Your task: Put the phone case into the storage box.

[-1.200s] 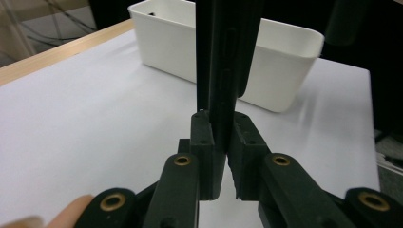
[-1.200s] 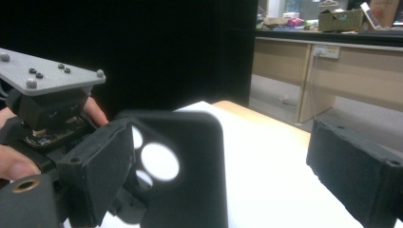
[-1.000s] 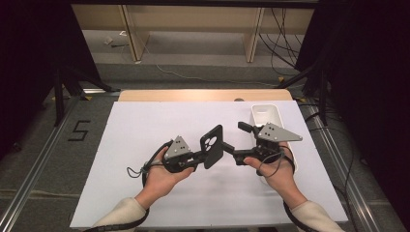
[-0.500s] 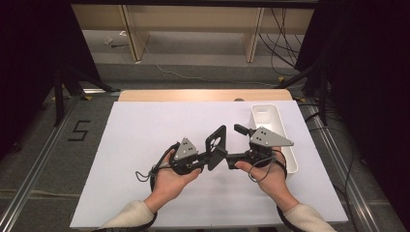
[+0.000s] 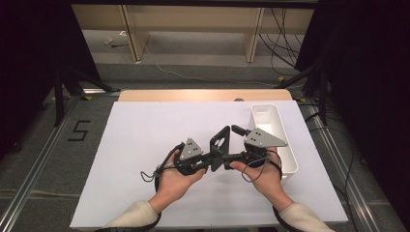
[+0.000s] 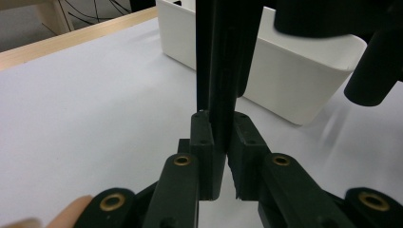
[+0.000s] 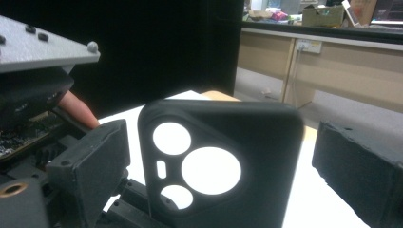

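A black phone case (image 5: 220, 144) with round camera cut-outs stands upright above the middle of the white table sheet (image 5: 145, 130). My left gripper (image 5: 212, 158) is shut on the case's lower edge. In the left gripper view the pads (image 6: 203, 137) clamp the thin case (image 6: 223, 71) from both sides. My right gripper (image 5: 233, 145) faces it from the right. In the right gripper view the case (image 7: 223, 161) sits between its jaws, which stand wide apart and do not touch it. A hand holds each gripper.
A long white bin (image 5: 285, 145) lies at the right of the sheet, just behind the right gripper, and it also shows close beyond the case in the left gripper view, white bin (image 6: 294, 80). The table's wooden far edge (image 5: 203, 94) runs behind the sheet.
Both hands have edged slightly closer together, and the right gripper has come a little nearer me, away from the bin. The left gripper's hold on the case is unchanged.
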`<act>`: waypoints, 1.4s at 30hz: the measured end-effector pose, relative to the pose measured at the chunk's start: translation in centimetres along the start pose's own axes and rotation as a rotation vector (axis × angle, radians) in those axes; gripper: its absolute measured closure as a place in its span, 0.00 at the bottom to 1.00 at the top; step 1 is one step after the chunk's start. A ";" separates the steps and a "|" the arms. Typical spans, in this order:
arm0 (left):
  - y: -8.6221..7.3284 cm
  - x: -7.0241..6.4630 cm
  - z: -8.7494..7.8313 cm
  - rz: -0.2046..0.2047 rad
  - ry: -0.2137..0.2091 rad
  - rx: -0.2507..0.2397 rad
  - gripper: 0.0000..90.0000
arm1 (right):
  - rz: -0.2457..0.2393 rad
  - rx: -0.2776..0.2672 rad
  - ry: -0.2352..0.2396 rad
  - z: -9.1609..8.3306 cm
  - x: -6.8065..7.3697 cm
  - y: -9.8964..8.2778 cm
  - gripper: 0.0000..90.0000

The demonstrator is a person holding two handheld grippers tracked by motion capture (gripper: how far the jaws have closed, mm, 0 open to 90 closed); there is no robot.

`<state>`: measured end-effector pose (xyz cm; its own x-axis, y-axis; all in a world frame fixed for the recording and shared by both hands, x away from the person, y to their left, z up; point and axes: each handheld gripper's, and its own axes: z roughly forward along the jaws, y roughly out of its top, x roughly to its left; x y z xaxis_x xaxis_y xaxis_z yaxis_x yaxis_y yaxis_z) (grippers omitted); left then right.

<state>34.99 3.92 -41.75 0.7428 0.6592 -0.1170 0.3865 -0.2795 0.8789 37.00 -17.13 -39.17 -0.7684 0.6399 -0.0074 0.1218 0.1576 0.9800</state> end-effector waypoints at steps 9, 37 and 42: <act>0.0 -0.1 0.1 -0.006 0.003 0.004 0.90 | -0.010 0.006 -0.025 0.5 0.3 -0.2 0.08; 0.0 -0.1 0.1 -0.016 -0.003 -0.006 0.90 | 0.002 0.004 -0.042 1.1 0.4 -0.6 0.14; 0.0 -0.1 0.1 -0.014 -0.002 -0.007 0.90 | -0.001 0.003 -0.044 1.1 0.4 -0.7 0.14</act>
<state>34.96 3.76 -41.74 0.7381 0.6619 -0.1304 0.3934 -0.2652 0.8803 37.28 -16.15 -40.04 -0.7404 0.6720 -0.0169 0.1233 0.1605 0.9793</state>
